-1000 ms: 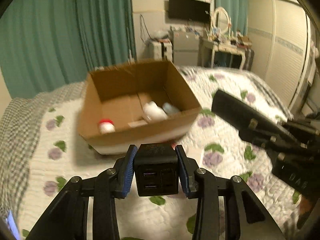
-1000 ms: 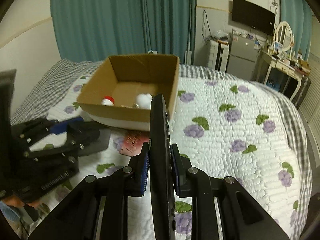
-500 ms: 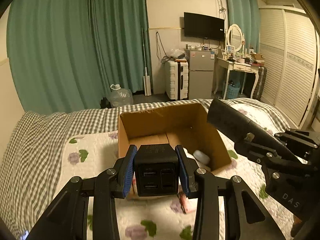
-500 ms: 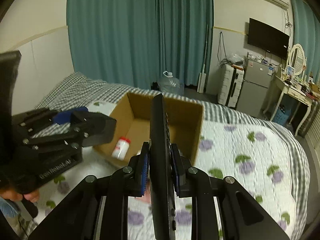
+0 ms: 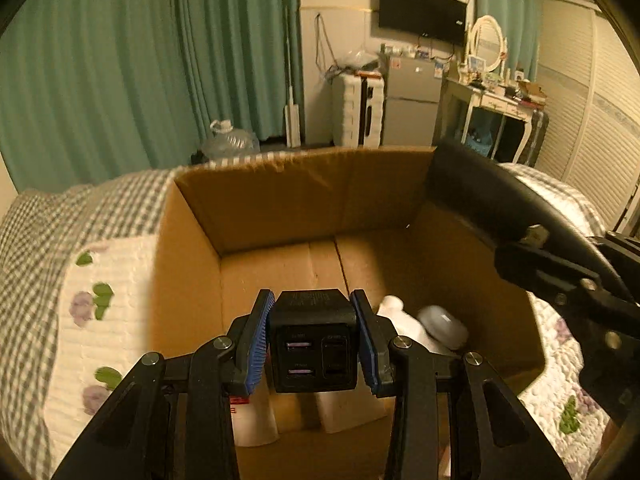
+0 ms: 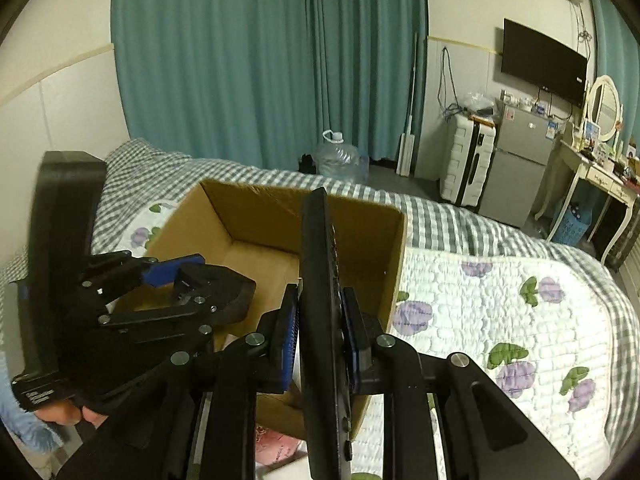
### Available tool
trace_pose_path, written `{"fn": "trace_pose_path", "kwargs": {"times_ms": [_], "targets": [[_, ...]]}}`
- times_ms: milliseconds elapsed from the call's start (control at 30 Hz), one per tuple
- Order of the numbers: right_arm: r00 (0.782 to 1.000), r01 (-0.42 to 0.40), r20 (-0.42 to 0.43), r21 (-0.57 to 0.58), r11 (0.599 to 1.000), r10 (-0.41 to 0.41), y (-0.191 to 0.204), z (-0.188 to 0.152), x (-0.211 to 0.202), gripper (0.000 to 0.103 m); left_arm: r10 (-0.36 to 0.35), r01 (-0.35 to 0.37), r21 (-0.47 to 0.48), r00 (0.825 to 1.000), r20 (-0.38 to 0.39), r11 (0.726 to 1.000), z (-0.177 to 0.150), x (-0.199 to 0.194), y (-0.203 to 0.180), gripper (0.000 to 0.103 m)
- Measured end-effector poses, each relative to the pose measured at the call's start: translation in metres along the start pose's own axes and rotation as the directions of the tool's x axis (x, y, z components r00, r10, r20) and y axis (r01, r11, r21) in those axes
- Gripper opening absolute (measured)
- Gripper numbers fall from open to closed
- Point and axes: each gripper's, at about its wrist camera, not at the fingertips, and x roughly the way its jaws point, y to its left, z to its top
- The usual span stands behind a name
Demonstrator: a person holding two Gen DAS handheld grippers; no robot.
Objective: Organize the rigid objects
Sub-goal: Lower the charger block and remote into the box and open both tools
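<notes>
An open cardboard box [image 5: 280,204] stands on the bed; it also shows in the right wrist view [image 6: 240,220]. My left gripper [image 5: 314,340] is shut on a black USB charger block [image 5: 314,340] and holds it over the box's near part. My right gripper [image 6: 320,328] is shut on a thin black remote [image 6: 320,280], held on edge above the box's right wall; the remote also shows in the left wrist view [image 5: 488,200]. White bottles [image 5: 404,328] and a pale round thing [image 5: 442,320] lie in the box.
The bed has a white quilt with purple flowers [image 6: 500,320] and a grey checked cover [image 5: 36,280]. A pink packet [image 6: 276,448] lies by the box's near side. Beyond the bed are green curtains, a water jug [image 6: 340,156], suitcase and fridge.
Both grippers have moved forward toward the box with their objects. The charger now hangs over the box's inside and the remote over its right wall.
</notes>
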Motion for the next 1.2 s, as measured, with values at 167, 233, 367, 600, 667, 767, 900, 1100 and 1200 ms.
{"fn": "trace_pose_path", "kwargs": {"times_ms": [167, 233, 367, 600, 667, 767, 900, 1100, 1200], "targets": [[1.0, -0.011, -0.014, 0.0, 1.0, 0.011, -0.004, -0.003, 0.007, 0.019, -0.008, 0.008, -0.001, 0.999, -0.041, 1.0, -0.008, 0.015, -0.005, 0.041], [1.0, -0.02, -0.014, -0.003, 1.0, 0.02, -0.005, -0.004, 0.007, 0.019, -0.005, 0.005, -0.006, 1.0, -0.029, 1.0, -0.01, 0.014, -0.008, 0.043], [0.998, -0.054, -0.011, -0.004, 0.999, 0.054, -0.005, -0.002, 0.01, 0.019, 0.045, -0.045, 0.002, 0.998, 0.044, 0.999, -0.004, -0.006, -0.005, 0.06], [0.991, -0.132, -0.036, -0.051, 0.99, 0.131, 0.001, 0.011, 0.039, 0.019, 0.098, -0.097, -0.023, 0.992, 0.076, 0.995, -0.006, -0.032, 0.017, 0.067], [0.988, -0.148, -0.046, -0.068, 0.987, 0.145, 0.005, 0.015, 0.05, 0.019, 0.108, -0.105, -0.035, 0.991, 0.077, 0.994, -0.007, -0.034, 0.021, 0.067], [0.989, -0.146, -0.041, -0.089, 0.985, 0.143, 0.012, 0.016, 0.057, 0.02, 0.115, -0.112, -0.045, 0.99, 0.076, 0.993, -0.009, -0.034, 0.026, 0.068], [0.991, -0.133, -0.018, -0.072, 0.989, 0.132, 0.01, 0.012, 0.048, 0.041, 0.141, -0.138, -0.035, 0.986, 0.084, 0.99, -0.014, -0.041, 0.024, 0.068], [0.997, -0.048, 0.057, -0.076, 0.996, 0.053, 0.009, 0.0, -0.013, 0.064, 0.118, -0.108, -0.085, 0.985, 0.123, 0.99, -0.02, -0.08, 0.031, 0.068], [0.995, -0.017, 0.093, -0.075, 0.997, 0.024, 0.01, -0.008, -0.051, 0.07, 0.124, -0.11, -0.091, 0.979, 0.164, 0.99, -0.023, -0.109, 0.03, 0.068]]}}
